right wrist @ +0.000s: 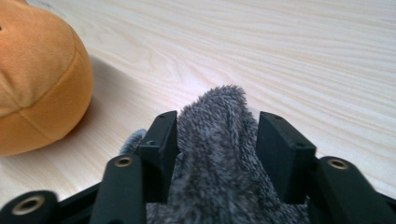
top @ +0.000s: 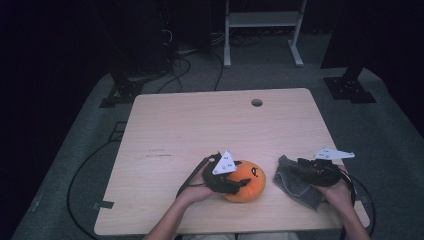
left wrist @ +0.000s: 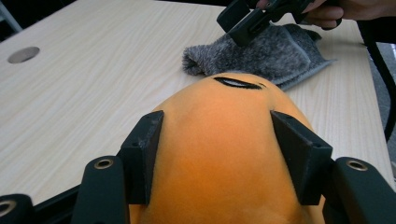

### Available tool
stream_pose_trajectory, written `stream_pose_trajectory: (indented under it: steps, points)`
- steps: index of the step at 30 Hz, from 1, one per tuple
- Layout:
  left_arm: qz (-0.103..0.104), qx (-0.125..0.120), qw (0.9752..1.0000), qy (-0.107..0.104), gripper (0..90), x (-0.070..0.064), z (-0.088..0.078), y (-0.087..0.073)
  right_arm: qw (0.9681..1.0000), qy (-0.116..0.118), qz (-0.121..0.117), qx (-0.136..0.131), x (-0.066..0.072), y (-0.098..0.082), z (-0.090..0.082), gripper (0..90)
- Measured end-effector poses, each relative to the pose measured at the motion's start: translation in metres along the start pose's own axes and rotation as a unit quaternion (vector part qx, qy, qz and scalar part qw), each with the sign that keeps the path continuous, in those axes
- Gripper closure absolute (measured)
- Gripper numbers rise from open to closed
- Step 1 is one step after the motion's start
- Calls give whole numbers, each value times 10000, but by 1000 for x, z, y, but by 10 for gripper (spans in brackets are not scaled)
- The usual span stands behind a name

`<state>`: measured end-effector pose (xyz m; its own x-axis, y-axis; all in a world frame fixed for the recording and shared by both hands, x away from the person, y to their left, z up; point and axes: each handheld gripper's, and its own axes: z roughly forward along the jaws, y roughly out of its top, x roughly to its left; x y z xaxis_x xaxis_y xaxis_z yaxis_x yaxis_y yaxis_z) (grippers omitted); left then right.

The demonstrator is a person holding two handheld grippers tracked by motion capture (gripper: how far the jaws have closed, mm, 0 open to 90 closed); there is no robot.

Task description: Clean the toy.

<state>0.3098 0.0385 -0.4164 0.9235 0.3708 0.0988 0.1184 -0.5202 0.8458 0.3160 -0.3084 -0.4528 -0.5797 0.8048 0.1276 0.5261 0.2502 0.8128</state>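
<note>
An orange plush ball [top: 248, 180] with a black mark on it sits near the table's front edge. My left gripper [top: 240, 184] is shut on it; in the left gripper view both pads [left wrist: 147, 140] press into the plush [left wrist: 219, 163] from either side. To its right lies a grey fuzzy cloth [top: 295, 186]. My right gripper [top: 299, 166] rests over the cloth, pointing left. In the right gripper view a fold of the cloth [right wrist: 215, 168] stands up between the jaws of the right gripper [right wrist: 215, 123], which is open around it. The plush [right wrist: 32, 84] sits at that view's left.
The light wooden table [top: 200, 125] has a round cable hole [top: 256, 102] near its far edge. A white shelf frame [top: 262, 30], black stand bases [top: 350, 87] and cables lie on the grey floor behind. The table's right edge is close to the cloth.
</note>
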Motion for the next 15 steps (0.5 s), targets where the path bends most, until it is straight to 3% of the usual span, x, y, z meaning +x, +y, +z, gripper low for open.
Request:
stream_pose_trajectory:
  steps: [8, 12, 15]
  points:
    - [-71, 10, 9992, 385, 387, 16, -2, 3, 9999, 69, -5, -148, 2, 3, -3, 445]
    - [-138, 41, 9954, 944, 376, 37, 3, 11, 9998, 105, -33, -189, 6, 4, -3, 427]
    - [-252, 149, 9930, 1147, 370, 52, 7, 12, 9997, 128, -34, -193, 7, 4, -3, 427]
